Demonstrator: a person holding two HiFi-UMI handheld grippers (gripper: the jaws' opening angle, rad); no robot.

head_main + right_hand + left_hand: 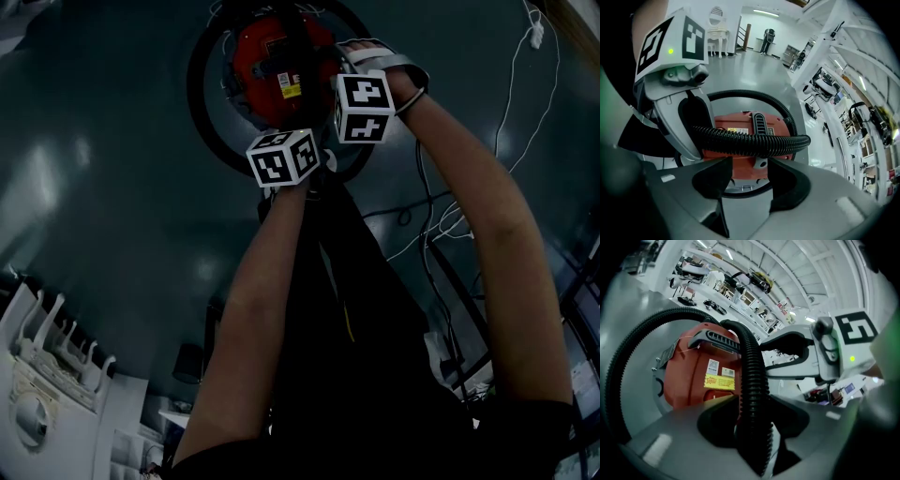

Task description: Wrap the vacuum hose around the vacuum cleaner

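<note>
Left gripper [751, 425] jaws clamped on black vacuum hose [751, 366], over red vacuum cleaner [689, 376]. Right gripper [745, 171] jaws apart, empty; hose crosses just beyond tips.

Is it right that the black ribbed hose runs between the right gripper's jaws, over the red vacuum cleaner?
No. The hose runs between the left gripper's jaws, over the red vacuum cleaner, as the left gripper view shows. The right gripper's jaws stand apart with nothing between them.
</note>
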